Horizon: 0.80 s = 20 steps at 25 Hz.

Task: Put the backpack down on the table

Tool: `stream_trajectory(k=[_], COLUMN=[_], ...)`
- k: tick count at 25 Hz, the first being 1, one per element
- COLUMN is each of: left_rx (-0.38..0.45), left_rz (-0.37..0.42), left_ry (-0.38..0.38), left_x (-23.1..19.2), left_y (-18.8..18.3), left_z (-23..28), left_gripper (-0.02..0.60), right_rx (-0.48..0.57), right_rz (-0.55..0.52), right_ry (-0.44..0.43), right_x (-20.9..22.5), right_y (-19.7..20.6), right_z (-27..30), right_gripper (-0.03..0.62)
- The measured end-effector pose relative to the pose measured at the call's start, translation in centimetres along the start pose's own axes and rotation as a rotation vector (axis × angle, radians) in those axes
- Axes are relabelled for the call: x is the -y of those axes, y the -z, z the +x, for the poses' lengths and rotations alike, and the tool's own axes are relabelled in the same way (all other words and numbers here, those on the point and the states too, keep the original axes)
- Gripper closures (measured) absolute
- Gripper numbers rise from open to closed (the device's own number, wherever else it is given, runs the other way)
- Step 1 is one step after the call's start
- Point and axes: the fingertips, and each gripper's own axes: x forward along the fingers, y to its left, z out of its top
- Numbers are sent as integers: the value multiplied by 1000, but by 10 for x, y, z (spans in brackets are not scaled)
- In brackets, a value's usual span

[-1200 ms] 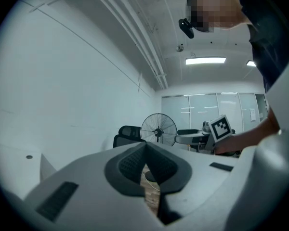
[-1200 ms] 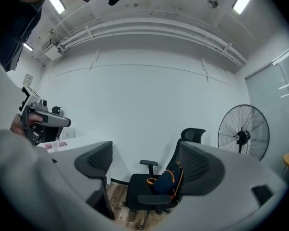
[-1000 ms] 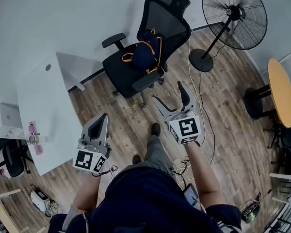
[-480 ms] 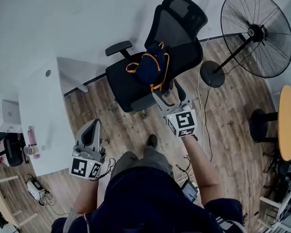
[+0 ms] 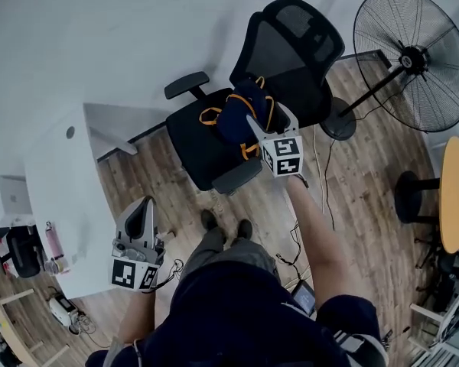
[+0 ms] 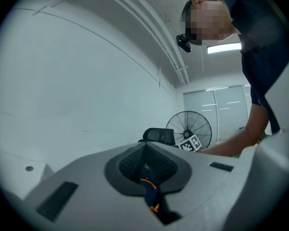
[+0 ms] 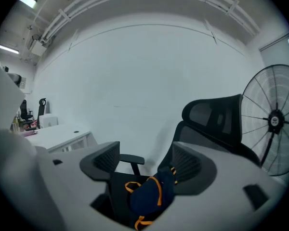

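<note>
Since a second ago: your right gripper (image 5: pixel 266 115) has left the bare floor on your side of the chair (image 5: pixel 195 140) and now hangs over the seat, right at the backpack (image 5: pixel 239 117). You've stepped in, feet closer to the chair base. Your left gripper (image 5: pixel 144 209) has slid toward 8 o'clock in the head view and now sits alongside the white table (image 5: pixel 61 197). The backpack hasn't moved. It is on the chair seat against the backrest, at 12 o'clock from you, with the table well apart from it at 9 o'clock and the fan (image 5: pixel 413 60) at 2 o'clock.

Right gripper (image 7: pixel 147 163): jaws well apart and closing. In the right gripper view the backpack (image 7: pixel 149 196) shows in the gap between the two pads, a little toward 6 o'clock. Pads aren't pressing on it. From the head view the jaws overlap the bag's top, and I can't tell if either tip touches fabric.

Left gripper (image 6: pixel 145 150): jaws together, nothing gripped. The backpack (image 6: pixel 151 196) only peeks through the slit below the tips, far off.
</note>
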Motion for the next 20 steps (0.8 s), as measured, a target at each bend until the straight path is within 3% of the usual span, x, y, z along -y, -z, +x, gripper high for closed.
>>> stream_trajectory(k=[10,20], left_rx=[-24,-59], left_rz=[-11,-27], left_ry=[37,-54], left_x=[-61,-83], left_y=[9,22], left_z=[37,78], left_gripper=[580,580], right_rx=[-154,-314], right_rz=[112,263], right_ry=[143,207], right_x=[61,111], right_y=[59,138], right_z=[119,198], right_gripper=[299,327])
